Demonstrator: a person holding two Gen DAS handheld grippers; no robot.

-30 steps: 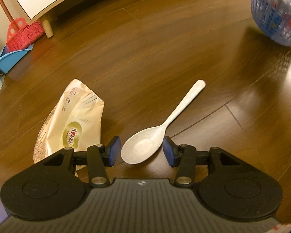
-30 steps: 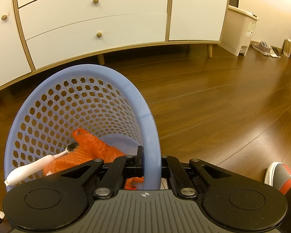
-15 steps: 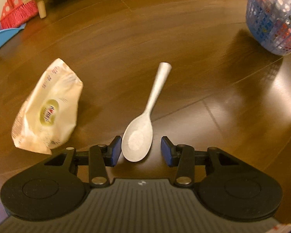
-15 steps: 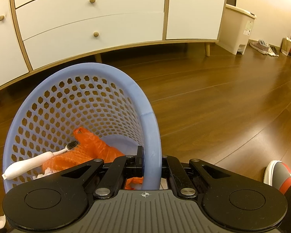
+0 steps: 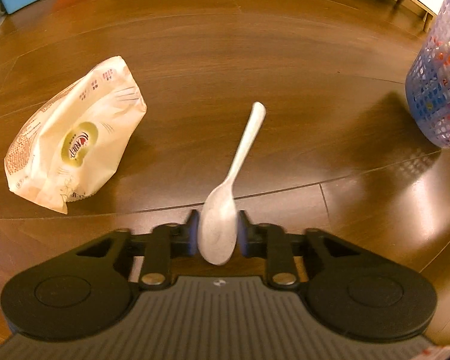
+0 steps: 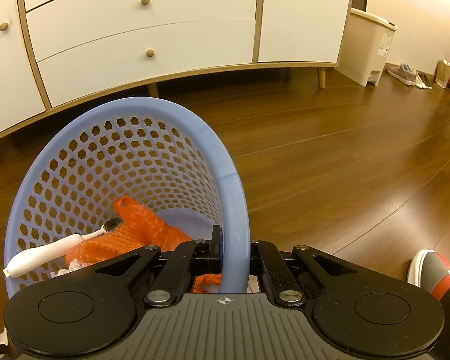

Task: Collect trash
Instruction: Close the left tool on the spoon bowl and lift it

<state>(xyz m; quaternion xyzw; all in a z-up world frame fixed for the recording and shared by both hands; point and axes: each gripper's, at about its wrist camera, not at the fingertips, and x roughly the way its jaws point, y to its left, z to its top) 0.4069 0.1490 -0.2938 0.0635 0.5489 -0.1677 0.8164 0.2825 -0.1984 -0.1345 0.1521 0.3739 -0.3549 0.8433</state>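
Left tool gripping spoon by the bowl; right tool clamped on basket rim.

Risk: the left tool [image 5: 217,235] pinches the spoon [image 5: 225,207] across its curved bowl only, handle projecting forward over the floor [image 5: 225,54]; in my judgement the smooth bowl may pivot or slip out during transfer to the basket [image 6: 234,210]. The left tool is narrowed to the bowl's width, both pads touching it. The right tool [image 6: 232,255] is clenched on the basket rim. The snack bag [image 5: 75,153] lies uncollected on the floor, well left of the spoon.
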